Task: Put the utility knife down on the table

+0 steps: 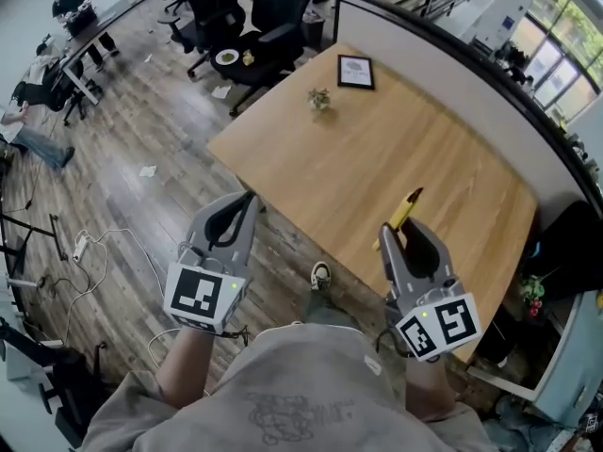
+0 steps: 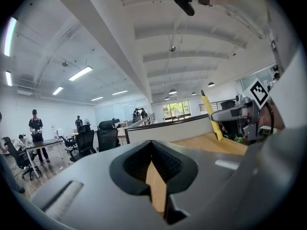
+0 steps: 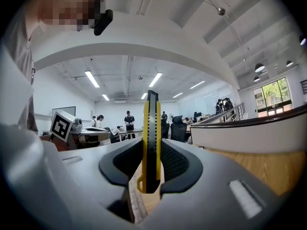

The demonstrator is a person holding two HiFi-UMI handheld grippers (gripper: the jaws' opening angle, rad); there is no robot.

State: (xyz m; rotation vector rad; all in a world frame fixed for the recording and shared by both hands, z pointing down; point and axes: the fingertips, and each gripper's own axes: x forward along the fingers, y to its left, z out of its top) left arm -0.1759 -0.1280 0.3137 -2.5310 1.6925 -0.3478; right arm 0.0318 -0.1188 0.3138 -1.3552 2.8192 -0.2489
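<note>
Right tongs (image 3: 149, 169) around knife (image 3: 151, 128), above table (image 1: 377, 149)

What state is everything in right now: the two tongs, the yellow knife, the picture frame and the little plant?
Left tongs: shut, holding nothing.
Right tongs: shut on the knife.
Knife: clamped between the right tongs, sticking out past their tips, not yet put down; whether the blade is out cannot be told.
Picture frame: on the far end of the table, seemingly lying flat.
Small plant: standing upright on the table, near the frame.
</note>
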